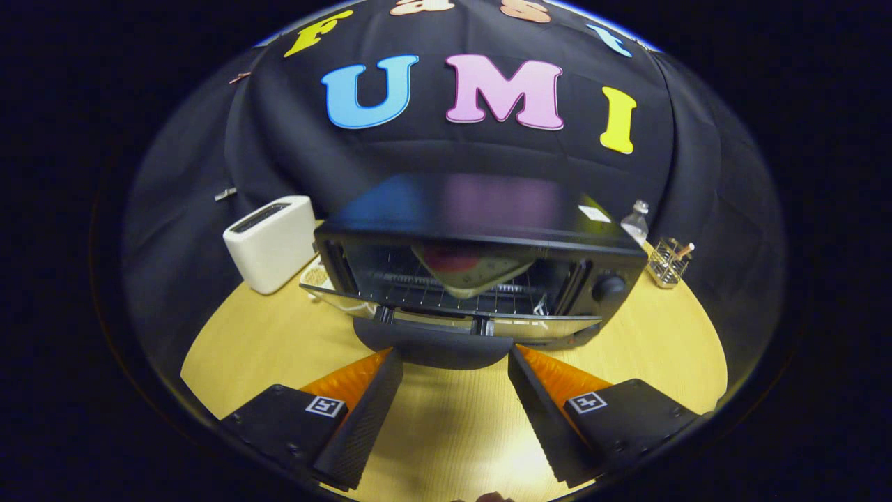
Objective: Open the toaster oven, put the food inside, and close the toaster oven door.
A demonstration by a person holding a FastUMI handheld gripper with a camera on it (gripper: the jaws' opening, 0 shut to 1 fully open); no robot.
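Gripper view: gripper [454, 359] jaws spread, empty, flanking the dark curved handle [432, 346] of the black toaster oven's [481, 237] lowered glass door. Food [468, 268] on rack beyond. Judged step: closing; lift handle evenly, centred.

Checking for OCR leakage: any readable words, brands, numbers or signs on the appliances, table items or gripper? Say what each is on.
No readable text.
White sticker on the toaster oven top: too small.
Knob markings: blurred.
Bottle label: too small.
Square markers on the open gripper, fingers flanking the door handle: patterns, not words.
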